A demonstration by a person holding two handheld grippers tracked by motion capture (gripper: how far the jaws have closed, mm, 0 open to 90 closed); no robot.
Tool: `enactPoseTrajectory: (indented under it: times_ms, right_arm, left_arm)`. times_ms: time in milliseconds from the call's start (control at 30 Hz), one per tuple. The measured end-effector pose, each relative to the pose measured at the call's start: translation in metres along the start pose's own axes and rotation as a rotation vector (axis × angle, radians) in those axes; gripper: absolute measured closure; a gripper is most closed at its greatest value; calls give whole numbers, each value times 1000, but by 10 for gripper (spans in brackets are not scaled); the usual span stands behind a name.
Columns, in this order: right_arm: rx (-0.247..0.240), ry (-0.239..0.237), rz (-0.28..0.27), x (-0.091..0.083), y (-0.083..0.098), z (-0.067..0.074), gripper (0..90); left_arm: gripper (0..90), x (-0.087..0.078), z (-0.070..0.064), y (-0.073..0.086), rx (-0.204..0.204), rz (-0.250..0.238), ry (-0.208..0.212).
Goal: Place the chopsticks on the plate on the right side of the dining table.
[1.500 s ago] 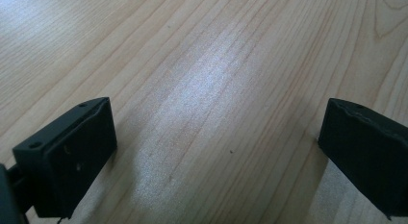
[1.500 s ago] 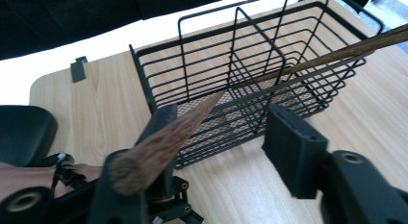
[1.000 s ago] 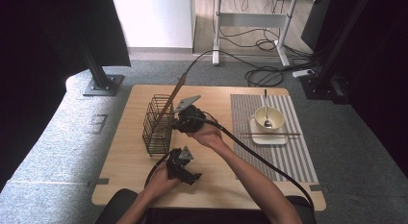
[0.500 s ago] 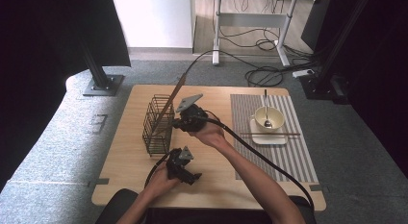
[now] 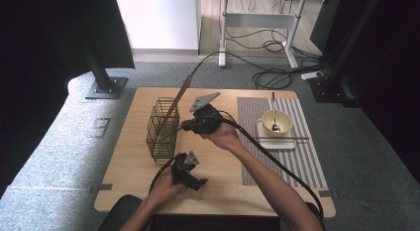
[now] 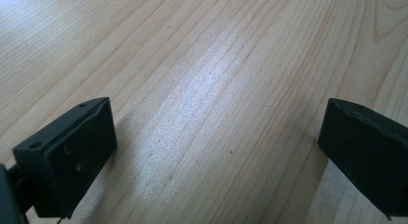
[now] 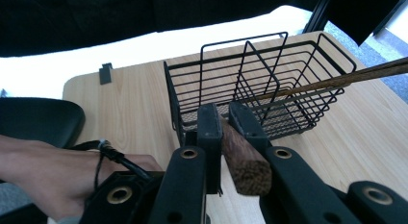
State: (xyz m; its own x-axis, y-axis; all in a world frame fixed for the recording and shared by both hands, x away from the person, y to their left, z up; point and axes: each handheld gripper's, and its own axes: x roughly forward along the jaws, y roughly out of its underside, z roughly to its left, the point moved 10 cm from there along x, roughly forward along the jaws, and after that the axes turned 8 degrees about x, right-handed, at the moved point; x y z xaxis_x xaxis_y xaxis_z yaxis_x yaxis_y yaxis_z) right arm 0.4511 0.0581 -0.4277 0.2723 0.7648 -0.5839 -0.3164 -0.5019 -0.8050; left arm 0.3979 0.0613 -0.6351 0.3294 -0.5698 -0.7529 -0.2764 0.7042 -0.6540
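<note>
Chopstick point(image 7: 245, 166) clamped in right gripper point(image 7: 226, 119) beside wire basket point(image 7: 255, 84) (left gripper point(image 6: 216, 152) spread wide)

One wire basket point(image 5: 162, 129) stood on the worktop point(image 5: 129, 156), split by one divider into two compartments. Two wooden chopsticks showed: one point(image 5: 174, 106) leaning in the basket, one point(image 5: 282, 138) lying across the white dish point(image 5: 277, 142). There was one dish, one bowl point(image 5: 275, 121), one spoon point(image 5: 273, 112) and one striped mat point(image 5: 297, 161). Two claws were counted, the left claw point(image 5: 198, 183) and the right claw point(image 5: 184, 125).
</note>
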Motion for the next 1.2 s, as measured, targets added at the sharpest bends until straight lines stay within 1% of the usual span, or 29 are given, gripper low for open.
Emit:
enactPoseTrajectory:
  times_ms: [333, 633, 833, 1033, 1200]
  right_arm:
    - [30, -30, -36, -29, -5, 2, 829]
    - [39, -31, -66, -63, -7, 3, 829]
    - [42, -16, -85, -87, -7, 3, 829]
    - [58, -2, -111, -111, -5, 1, 829]
    - [62, 21, -111, -126, 0, -1, 829]
  left_arm:
    - [0, 0, 0, 0, 2, 1, 1]
    - [0, 0, 0, 0, 2, 1, 1]
    - [0, 0, 0, 0, 3, 1, 2]
    - [0, 0, 0, 0, 4, 0, 4]
    - [0, 0, 1, 0, 8, -1, 8]
